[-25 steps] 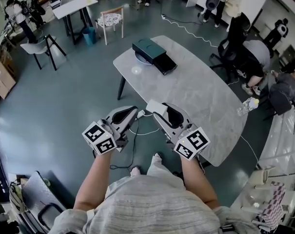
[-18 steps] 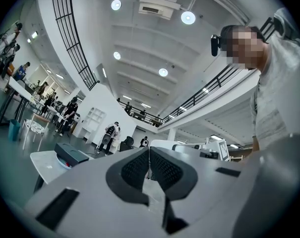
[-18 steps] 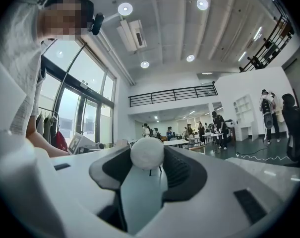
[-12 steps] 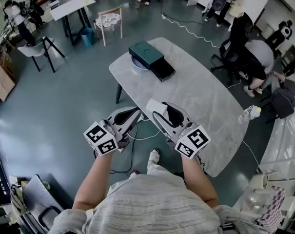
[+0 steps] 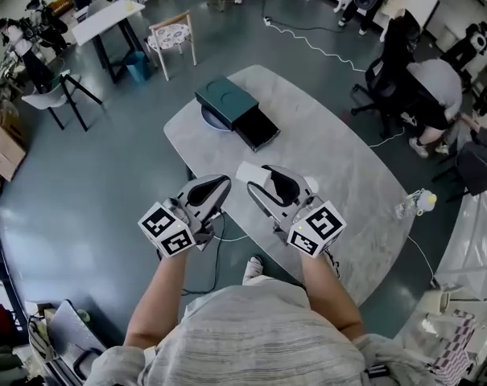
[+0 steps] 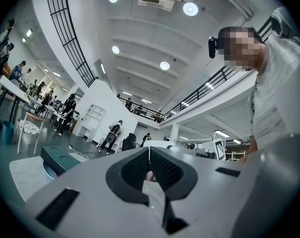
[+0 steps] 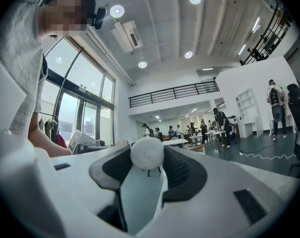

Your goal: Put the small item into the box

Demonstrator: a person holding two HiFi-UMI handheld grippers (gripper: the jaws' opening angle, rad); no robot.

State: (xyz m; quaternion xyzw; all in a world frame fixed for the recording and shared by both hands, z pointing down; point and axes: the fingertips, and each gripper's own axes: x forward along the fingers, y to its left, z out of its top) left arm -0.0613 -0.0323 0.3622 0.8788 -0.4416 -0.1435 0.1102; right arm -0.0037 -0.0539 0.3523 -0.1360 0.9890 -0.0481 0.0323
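The small white round item (image 7: 147,152) sits pinched between the jaws of the right gripper (image 5: 256,177), held level over the near edge of the grey table (image 5: 340,167). The left gripper (image 5: 220,185) hangs just beside it, jaws closed together on nothing. The dark green box (image 5: 225,100), its drawer (image 5: 257,129) pulled open, stands well apart at the table's far end. The pickup looks done; the carry to the box and the release are left.
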